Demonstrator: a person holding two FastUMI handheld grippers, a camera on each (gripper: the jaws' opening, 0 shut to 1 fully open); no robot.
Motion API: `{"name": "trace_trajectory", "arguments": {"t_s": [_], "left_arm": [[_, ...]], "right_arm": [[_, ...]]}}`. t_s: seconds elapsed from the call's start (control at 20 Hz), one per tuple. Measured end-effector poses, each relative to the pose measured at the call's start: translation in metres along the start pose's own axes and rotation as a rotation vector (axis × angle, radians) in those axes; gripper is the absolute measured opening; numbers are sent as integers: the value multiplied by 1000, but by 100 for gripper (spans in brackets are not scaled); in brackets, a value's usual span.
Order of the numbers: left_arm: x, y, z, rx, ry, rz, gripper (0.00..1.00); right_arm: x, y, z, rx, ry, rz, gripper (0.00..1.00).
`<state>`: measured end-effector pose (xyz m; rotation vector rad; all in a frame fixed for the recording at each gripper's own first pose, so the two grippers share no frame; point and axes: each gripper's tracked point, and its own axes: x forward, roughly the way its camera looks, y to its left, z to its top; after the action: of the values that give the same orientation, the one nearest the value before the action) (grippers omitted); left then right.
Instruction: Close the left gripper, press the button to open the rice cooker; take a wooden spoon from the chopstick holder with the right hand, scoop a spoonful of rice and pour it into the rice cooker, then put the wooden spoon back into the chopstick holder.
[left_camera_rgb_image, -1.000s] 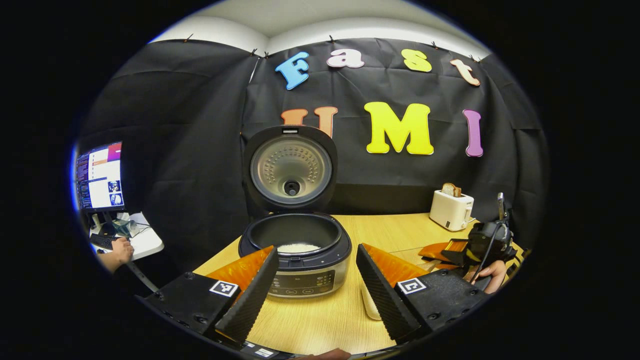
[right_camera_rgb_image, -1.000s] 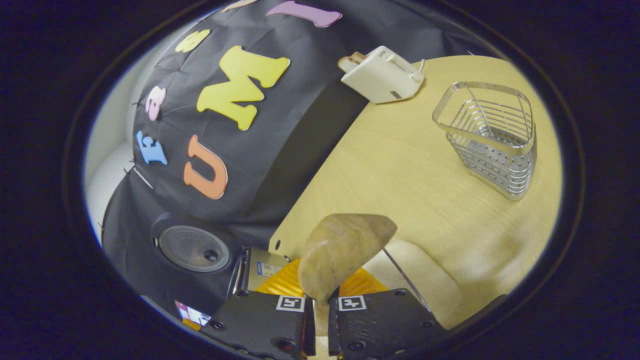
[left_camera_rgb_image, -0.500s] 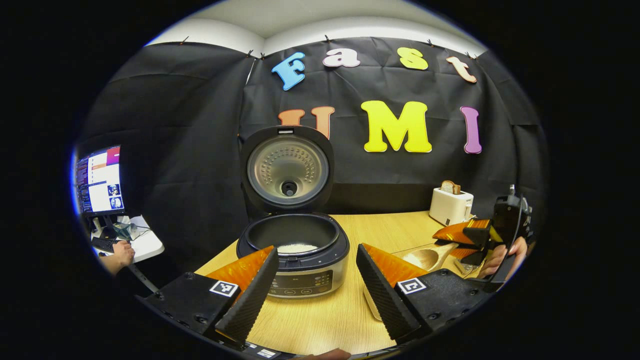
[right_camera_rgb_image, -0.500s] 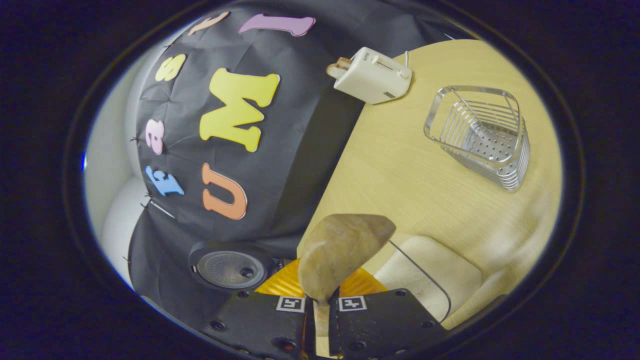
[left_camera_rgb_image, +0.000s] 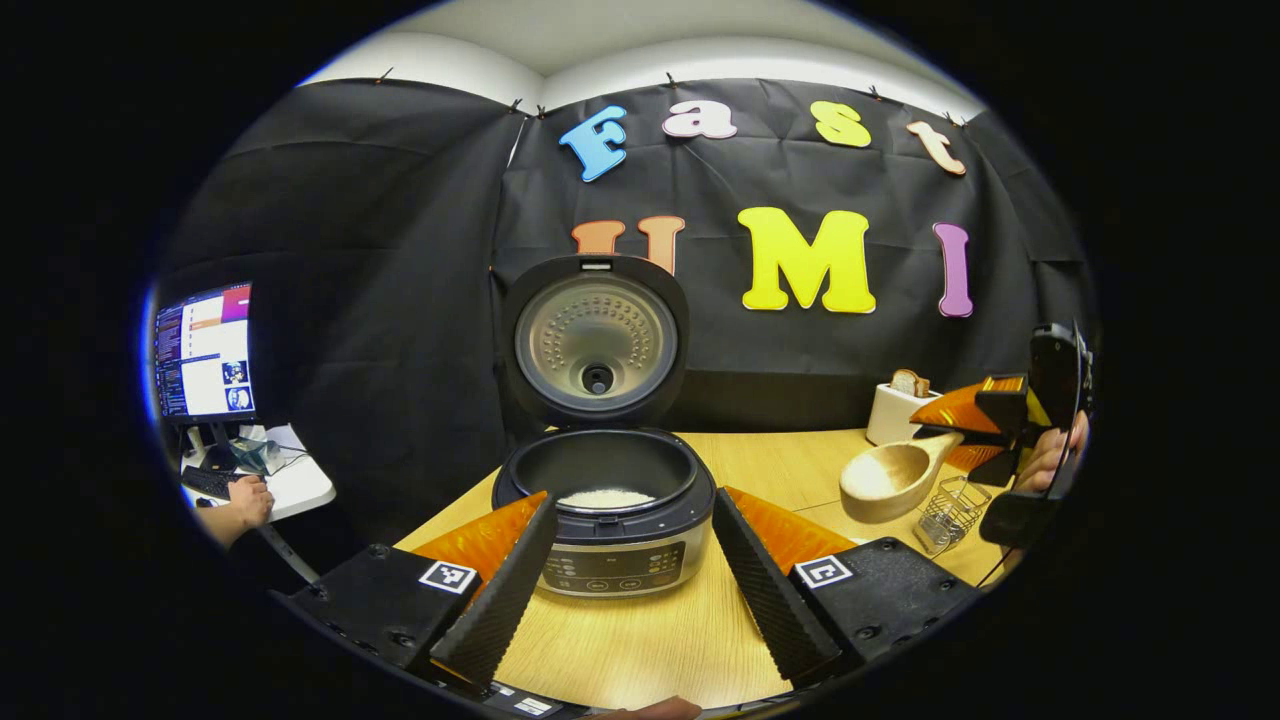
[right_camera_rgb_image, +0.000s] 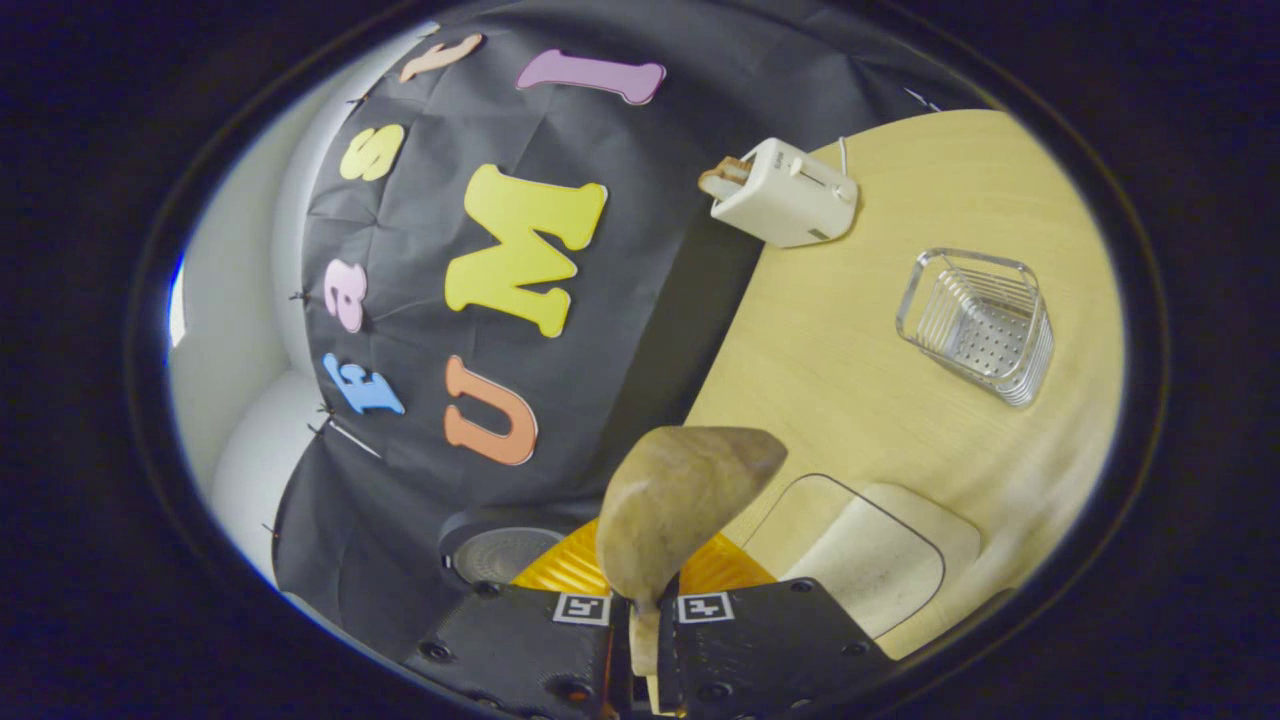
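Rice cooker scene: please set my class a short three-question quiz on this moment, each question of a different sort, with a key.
1. True or false: the rice cooker has its lid shut.
2. Multiple choice: what does the right gripper grip? A) a slice of toast B) the wooden spoon C) the chopstick holder
3. Fill in: the white stuff in the rice cooker's pot is ____.

Key
1. False: the lid stands up, open.
2. B: both fingers press on its handle, bowl forward.
3. Rice.
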<state>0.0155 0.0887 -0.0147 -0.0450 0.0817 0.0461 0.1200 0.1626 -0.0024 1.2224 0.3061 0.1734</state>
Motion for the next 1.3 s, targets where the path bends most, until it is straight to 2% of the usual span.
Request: {"name": "trace_trajectory", "arguments": {"t_s": [0.35, 0.65, 0.8, 0.95, 1.1, 1.3], "left_arm": [[-1, 22, 0, -20, 2, 28, 99], [0, 52, -5, -51, 13, 66, 100], [-3, 59, -5, -66, 9, 35, 99], [-5, 75, -9, -78, 14, 48, 99], [0, 87, -18, -65, 38, 89, 99], [5, 93, -27, 0, 68, 133, 100]], "right_arm": [[17, 50, -9, 99, 6, 76, 10], [48, 74, -26, 46, -13, 64, 10], [69, 95, -51, -38, 1, 62, 10], [92, 116, -81, -138, 13, 50, 10], [112, 130, -113, -272, 32, 16, 10], [137, 140, -121, -473, -16, -43, 10]]}}
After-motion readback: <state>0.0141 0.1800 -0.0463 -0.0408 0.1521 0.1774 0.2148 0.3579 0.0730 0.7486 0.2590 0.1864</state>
